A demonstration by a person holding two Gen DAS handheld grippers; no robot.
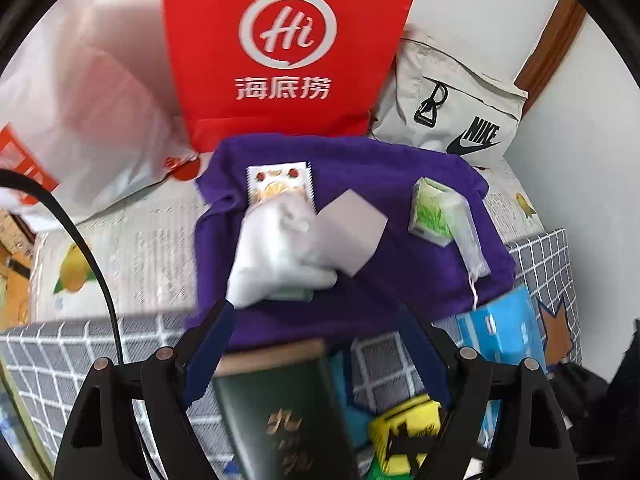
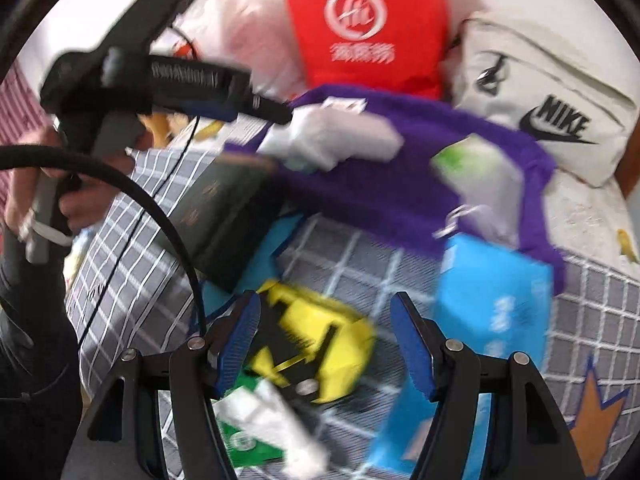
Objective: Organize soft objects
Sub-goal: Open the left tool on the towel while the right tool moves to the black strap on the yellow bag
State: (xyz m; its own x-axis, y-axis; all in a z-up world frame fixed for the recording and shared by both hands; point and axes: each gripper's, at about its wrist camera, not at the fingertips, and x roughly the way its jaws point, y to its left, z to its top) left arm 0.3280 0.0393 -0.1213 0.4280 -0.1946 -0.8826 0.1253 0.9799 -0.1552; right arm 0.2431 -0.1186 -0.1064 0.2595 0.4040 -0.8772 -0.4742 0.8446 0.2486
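"Hi" in a white ring above "海底捞" on red bag (image 1: pixel 286 52). "NIKE" with swoosh on grey pouch (image 1: pixel 460 108). Gold characters on dark green book (image 1: pixel 280 412), possibly "北", too blurred.

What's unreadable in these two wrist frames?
- White pouch on the purple cloth: motion blur in both views, contents unclear.
- Green booklet: left view, cut off by the bottom edge, gold title smeared.
- Yellow toy car: right view, blurred; left view, partly hidden behind the tool frame.
- Blue packet: right view, print smeared.
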